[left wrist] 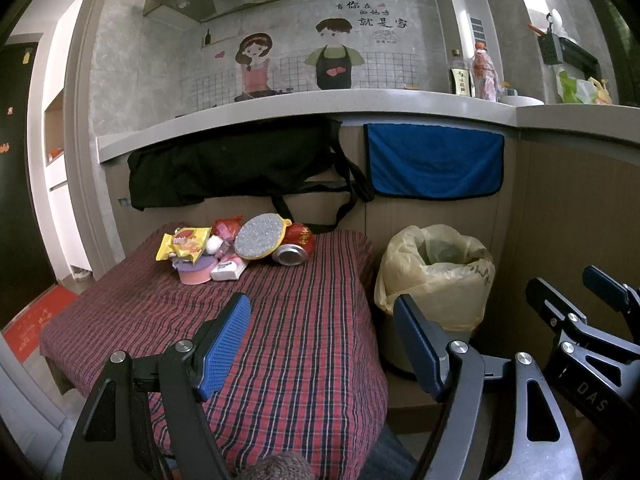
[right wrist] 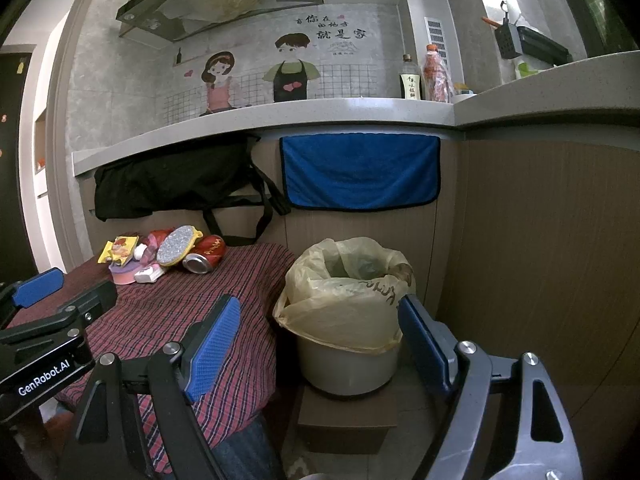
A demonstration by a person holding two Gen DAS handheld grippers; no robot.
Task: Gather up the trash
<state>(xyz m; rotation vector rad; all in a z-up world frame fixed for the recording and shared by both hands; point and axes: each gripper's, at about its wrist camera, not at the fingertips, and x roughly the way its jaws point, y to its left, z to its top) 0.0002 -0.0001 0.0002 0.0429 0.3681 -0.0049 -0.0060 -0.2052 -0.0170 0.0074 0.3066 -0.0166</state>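
A pile of trash lies at the far end of a plaid-covered table [left wrist: 280, 340]: a yellow snack packet [left wrist: 183, 243], a red crushed can [left wrist: 295, 245], a round grey scrubber [left wrist: 260, 236], a white tube [left wrist: 228, 269] and a purple-pink round piece [left wrist: 195, 273]. The pile also shows in the right wrist view [right wrist: 160, 256]. A bin lined with a yellowish bag [left wrist: 436, 272] [right wrist: 348, 300] stands right of the table. My left gripper [left wrist: 322, 344] is open and empty above the near table. My right gripper [right wrist: 320, 344] is open and empty in front of the bin.
A black bag [left wrist: 232, 164] and a blue towel [left wrist: 434, 162] hang from the counter edge [left wrist: 304, 114] behind the table. Bottles [left wrist: 486, 72] stand on the counter. The bin sits on a brown box [right wrist: 344, 420]. A wooden cabinet wall [right wrist: 540, 260] is at the right.
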